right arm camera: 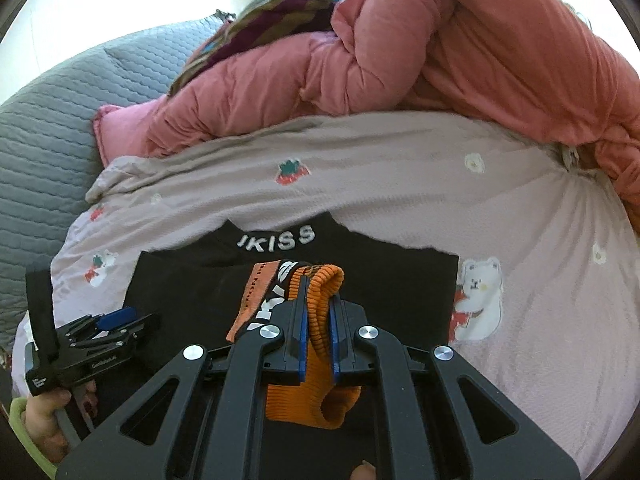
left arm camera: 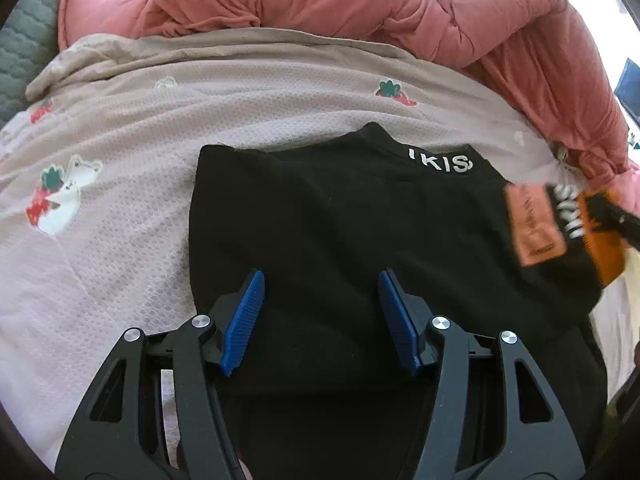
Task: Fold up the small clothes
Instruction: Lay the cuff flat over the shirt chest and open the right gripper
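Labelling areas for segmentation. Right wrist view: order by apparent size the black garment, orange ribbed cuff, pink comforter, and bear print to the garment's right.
1. pink comforter
2. black garment, partly hidden behind the right gripper
3. orange ribbed cuff, very near the lens, so inflated
4. bear print, not far behind the cuff

top (right arm camera: 192,288) on sheet (right arm camera: 400,184) | cuff (right arm camera: 320,320) over top, R side | duvet (right arm camera: 400,60) behind top

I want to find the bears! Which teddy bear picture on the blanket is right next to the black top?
The white bear on the blanket, touching the black top's right edge. The smaller bear on the left sits a little apart.
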### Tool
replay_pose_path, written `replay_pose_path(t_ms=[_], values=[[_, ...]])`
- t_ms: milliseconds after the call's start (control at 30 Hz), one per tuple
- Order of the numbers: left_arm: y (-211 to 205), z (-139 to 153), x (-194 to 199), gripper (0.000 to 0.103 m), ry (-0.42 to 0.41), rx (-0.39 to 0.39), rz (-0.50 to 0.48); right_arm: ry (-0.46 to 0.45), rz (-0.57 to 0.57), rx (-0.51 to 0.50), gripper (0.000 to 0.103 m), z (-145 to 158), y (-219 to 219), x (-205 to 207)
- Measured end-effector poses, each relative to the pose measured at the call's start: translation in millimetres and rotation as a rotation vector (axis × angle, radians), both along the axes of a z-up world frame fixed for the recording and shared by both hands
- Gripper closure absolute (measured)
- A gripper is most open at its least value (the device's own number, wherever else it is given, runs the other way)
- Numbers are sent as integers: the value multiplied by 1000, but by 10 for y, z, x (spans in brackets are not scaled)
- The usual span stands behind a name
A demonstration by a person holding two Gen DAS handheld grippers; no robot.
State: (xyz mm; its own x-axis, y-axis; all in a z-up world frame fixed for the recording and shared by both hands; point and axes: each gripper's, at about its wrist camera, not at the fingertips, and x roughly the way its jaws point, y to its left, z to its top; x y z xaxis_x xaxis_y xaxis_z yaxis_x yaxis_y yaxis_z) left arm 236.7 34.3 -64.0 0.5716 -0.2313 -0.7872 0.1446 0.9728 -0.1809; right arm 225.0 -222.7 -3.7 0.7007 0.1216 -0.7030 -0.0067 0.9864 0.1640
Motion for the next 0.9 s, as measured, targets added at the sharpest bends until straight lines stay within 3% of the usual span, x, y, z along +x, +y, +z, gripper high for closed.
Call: replay_pose_path(t_ms=[67, 200, 367, 500, 633, 733, 833, 900], values=[[27, -1, -20, 52, -9, -11, -9, 10, -39, -31, 86, -53, -54, -3], [68, 68, -109, 52, -38, -11, -5, 37, -56, -50, 85, -161, -85, -56], [-12, 141, -178, 52, -76, 41, -30, 53, 9, -78, 84, -248, 108, -130], [-86, 21, -157, 52, -31, 80, -42, 60, 88, -97, 82, -299, 339, -141], [-58, -4, -162, 52, -23, 67, -40, 111, 146, -127, 74, -440, 474, -113], [-48, -17, -168, 52, -22, 60, -39, 203, 101, -170, 74, -652, 385, -42], [-13, -17, -190, 52, -18, 34, -34, 209, 89, -99, 73, -700, 280, -57], [5, -10, -199, 52, -16, 23, -32, 206, 94, -122, 73, -688, 310, -70]])
